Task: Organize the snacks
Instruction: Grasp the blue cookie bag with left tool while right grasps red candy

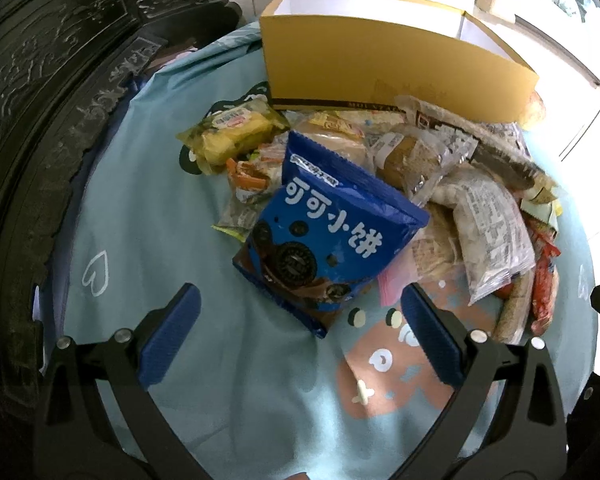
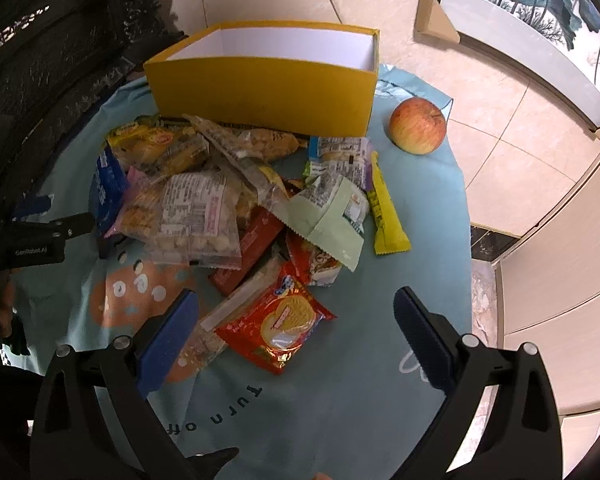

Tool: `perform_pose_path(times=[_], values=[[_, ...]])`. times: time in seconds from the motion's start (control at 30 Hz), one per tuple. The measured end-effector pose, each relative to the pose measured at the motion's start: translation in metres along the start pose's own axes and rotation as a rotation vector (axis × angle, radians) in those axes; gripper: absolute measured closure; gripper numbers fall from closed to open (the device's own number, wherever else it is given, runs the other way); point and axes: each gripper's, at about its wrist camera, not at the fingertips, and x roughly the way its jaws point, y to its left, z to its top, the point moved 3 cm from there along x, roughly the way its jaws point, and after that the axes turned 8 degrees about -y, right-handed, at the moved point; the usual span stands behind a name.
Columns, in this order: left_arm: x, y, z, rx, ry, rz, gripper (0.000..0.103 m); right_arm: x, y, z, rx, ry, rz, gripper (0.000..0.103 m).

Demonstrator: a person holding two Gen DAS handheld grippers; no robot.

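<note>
Left gripper (image 1: pixel 300 312) spread wide, empty; blue cookie bag (image 1: pixel 324 236) just ahead between fingertips, untouched. Right gripper (image 2: pixel 296 316) spread too; red biscuit pack (image 2: pixel 278 328) between its fingers. Snack pile (image 2: pixel 236 196) beyond, yellow box (image 2: pixel 260 92) behind pile, apple (image 2: pixel 418 125) far right.

Each gripper, left (image 1: pixel 300 320) and right (image 2: pixel 296 320), has a black angular frame with two arms ending in blue ribbed pads (image 1: pixel 171 340). Round silver screws (image 1: pixel 123 335) sit at the finger joints. From the right wrist view, the left gripper's black body shows white "GenRobot.AI" lettering (image 2: pixel 31 251).
</note>
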Motion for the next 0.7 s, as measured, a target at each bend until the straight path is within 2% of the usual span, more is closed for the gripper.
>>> perform_pose_path(times=[0.3, 0.5, 0.57, 0.6, 0.63, 0.7], values=[[0.018, -0.008, 0.0, 0.028, 0.017, -0.012, 0.002, 0.019, -0.004, -0.011, 0.018, 0.059, 0.019, 0.004], [0.033, -0.017, 0.014, 0.045, -0.034, -0.007, 0.002, 0.054, 0.008, -0.02, -0.003, 0.134, 0.053, 0.005], [0.041, -0.015, 0.016, 0.024, -0.051, -0.02, 0.002, 0.069, 0.013, -0.027, -0.008, 0.182, 0.082, 0.014], [0.044, -0.014, 0.016, 0.011, -0.055, -0.035, 0.002, 0.071, 0.011, -0.028, 0.023, 0.183, 0.11, 0.015], [0.048, -0.013, 0.016, -0.002, -0.061, -0.049, 0.002, 0.073, 0.01, -0.027, 0.054, 0.186, 0.144, 0.021], [0.051, -0.014, 0.016, 0.013, -0.071, -0.052, 0.002, 0.072, 0.013, -0.024, 0.063, 0.177, 0.203, 0.043]])
